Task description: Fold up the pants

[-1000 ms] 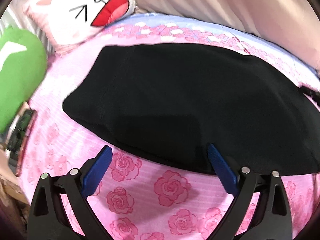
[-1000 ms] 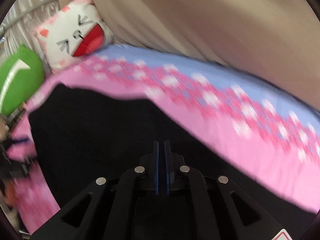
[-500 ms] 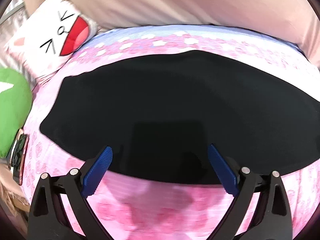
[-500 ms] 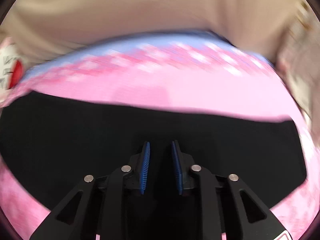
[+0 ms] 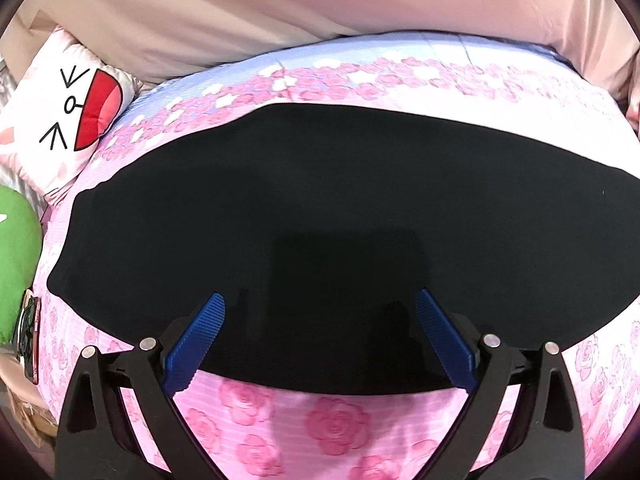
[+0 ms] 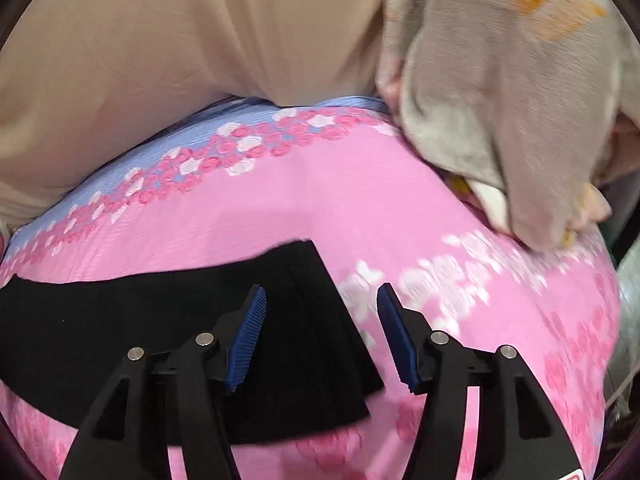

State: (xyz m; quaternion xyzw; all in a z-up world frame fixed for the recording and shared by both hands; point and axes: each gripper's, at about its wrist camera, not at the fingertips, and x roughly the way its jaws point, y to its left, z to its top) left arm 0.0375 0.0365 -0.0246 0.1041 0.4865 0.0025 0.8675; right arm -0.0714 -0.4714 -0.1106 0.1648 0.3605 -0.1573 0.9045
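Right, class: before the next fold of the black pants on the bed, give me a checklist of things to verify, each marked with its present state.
1. Left gripper open: ok, jaws spread wide.
2. Right gripper open: ok, jaws apart, holding nothing.
3. Black pants lying flat on the pink rose bedsheet: ok, no bunching shows.
4. Right gripper lined up with the pants' end: ok, the edge lies between its fingers.
5. Both layers aligned at that end: not ok, the lower layer juts out past the upper one.
6. Grey blanket and cat-face pillow clear of the pants: ok, both apart from them.
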